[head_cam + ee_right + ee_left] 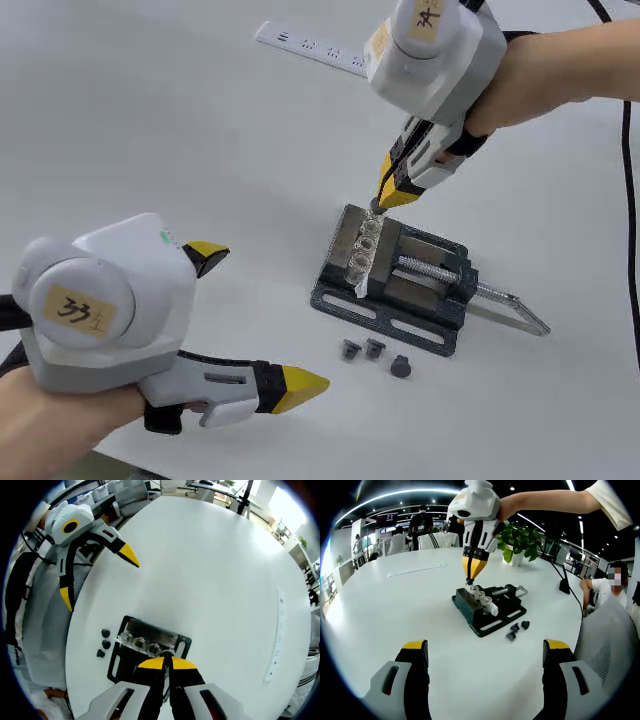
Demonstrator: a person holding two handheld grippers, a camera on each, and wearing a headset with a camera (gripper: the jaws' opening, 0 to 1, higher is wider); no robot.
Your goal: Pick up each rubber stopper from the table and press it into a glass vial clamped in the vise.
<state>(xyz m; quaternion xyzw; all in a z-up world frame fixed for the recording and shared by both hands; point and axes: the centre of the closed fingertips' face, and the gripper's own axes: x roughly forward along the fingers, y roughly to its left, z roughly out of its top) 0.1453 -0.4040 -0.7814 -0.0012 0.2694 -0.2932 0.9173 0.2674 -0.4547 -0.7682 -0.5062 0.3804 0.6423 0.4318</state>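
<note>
While right gripper (385, 198) holds jaws pressed together, seemingly pinching stopper (377, 207), end vial (372, 226) stands upright directly below tips, clamped in vise (430, 285). Left gripper (270, 320) spread, well apart. Spare stoppers (375, 348) on table (150, 120) beside vise.

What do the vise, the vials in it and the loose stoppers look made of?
Vise: dark matte metal, probably painted, with a bright bare screw. Vials: clear glass, see-through, glinting. Stoppers: dull grey rubber, seemingly; no shine.
</note>
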